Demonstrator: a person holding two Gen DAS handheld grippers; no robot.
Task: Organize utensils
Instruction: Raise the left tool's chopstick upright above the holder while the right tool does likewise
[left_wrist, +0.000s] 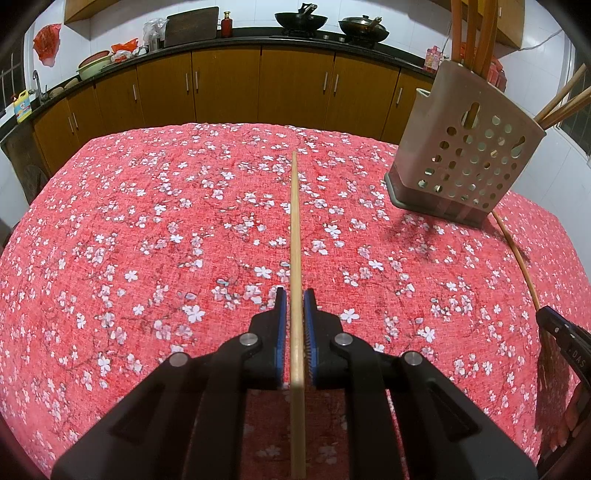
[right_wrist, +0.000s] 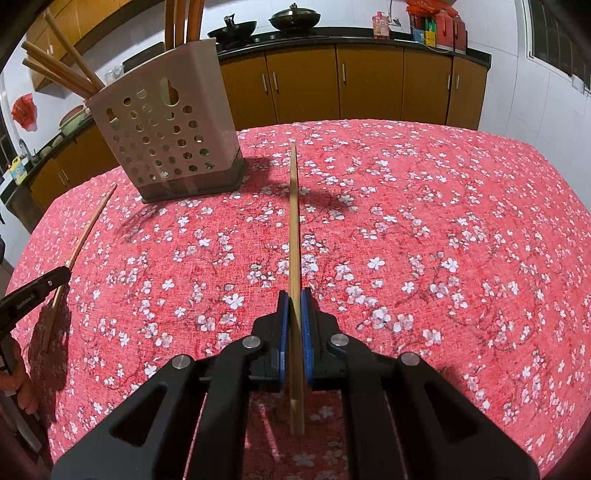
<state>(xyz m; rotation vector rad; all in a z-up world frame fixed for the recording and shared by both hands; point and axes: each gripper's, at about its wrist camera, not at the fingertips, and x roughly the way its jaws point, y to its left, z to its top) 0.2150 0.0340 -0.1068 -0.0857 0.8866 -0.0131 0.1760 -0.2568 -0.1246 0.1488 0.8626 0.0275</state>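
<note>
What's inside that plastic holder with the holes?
Wooden chopsticks stick out of the holder, and darker handles rise behind them. Their lower ends are mostly hidden by its walls.

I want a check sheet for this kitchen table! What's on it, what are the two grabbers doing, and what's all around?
Surface: table under a red flowered tablecloth, fairly flat.
Job's things: perforated utensil holder stands upright on the cloth with several chopsticks already in it; one chopstick in each gripper.
Clutter: nothing seen on the cloth.
Grippers: left gripper is shut on a chopstick pointing away over the table; right gripper is shut on another chopstick, likewise.
Cables: nothing seen on the table.
Surroundings: brown cabinets under a dark counter; two woks on the stove; bottles and bags along the counter.
</note>
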